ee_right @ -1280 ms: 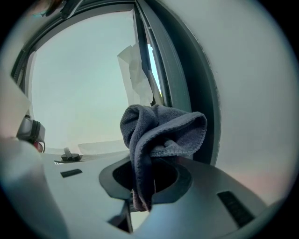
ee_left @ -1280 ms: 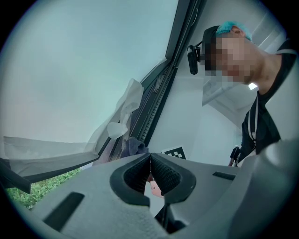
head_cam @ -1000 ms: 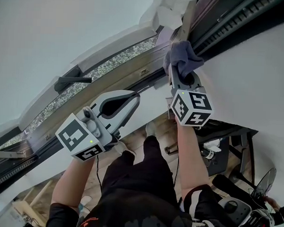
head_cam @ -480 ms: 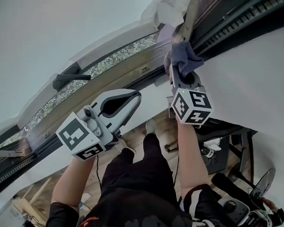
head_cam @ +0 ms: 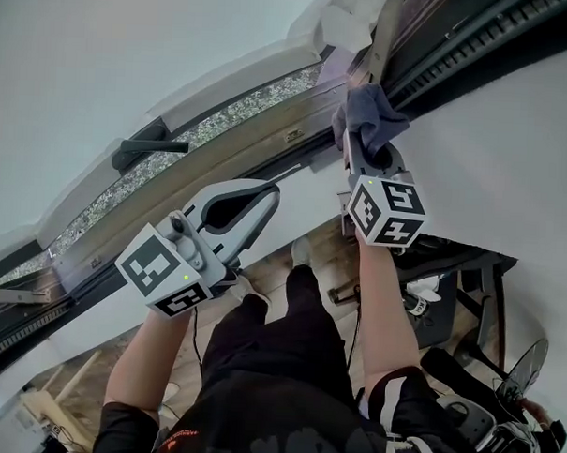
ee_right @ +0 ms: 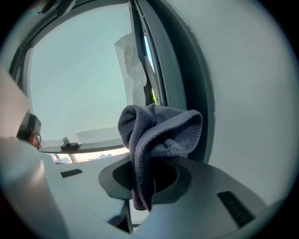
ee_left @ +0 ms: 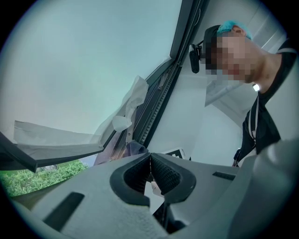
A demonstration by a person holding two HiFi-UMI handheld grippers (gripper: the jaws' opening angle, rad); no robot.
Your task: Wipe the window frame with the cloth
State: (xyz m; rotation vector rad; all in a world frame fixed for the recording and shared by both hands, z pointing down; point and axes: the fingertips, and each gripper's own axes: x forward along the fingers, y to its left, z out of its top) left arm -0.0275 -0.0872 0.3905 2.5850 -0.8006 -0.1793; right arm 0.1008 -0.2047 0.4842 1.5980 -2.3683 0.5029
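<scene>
Head view first: the right gripper (head_cam: 359,144) is up at the frame (head_cam: 225,162), jaws clamped tight on the cloth (head_cam: 368,114). The bunched grey cloth looks pressed right against the frame's dark channel. The left gripper (head_cam: 269,194) hangs below the frame and clear of it, with its jaws drawn together and nothing in them. A dark handle (head_cam: 144,149) lies on the frame, well away from the cloth.

Over to the left gripper view: the ribbed pads (ee_left: 163,172) meet at their tips, with no gap there and nothing caught between them. Beyond them the frame climbs away. A sliver of cloth shows at the foot of the frame, and a person stands off to the frame's side.

Now the right gripper view: the cloth fills the jaws. Its folds bulge over the tips and a tail drops down between the pads. The jaws are closed as far as the fabric allows. The frame's dark strip stands directly behind the cloth. The handle sits far off along the frame.
</scene>
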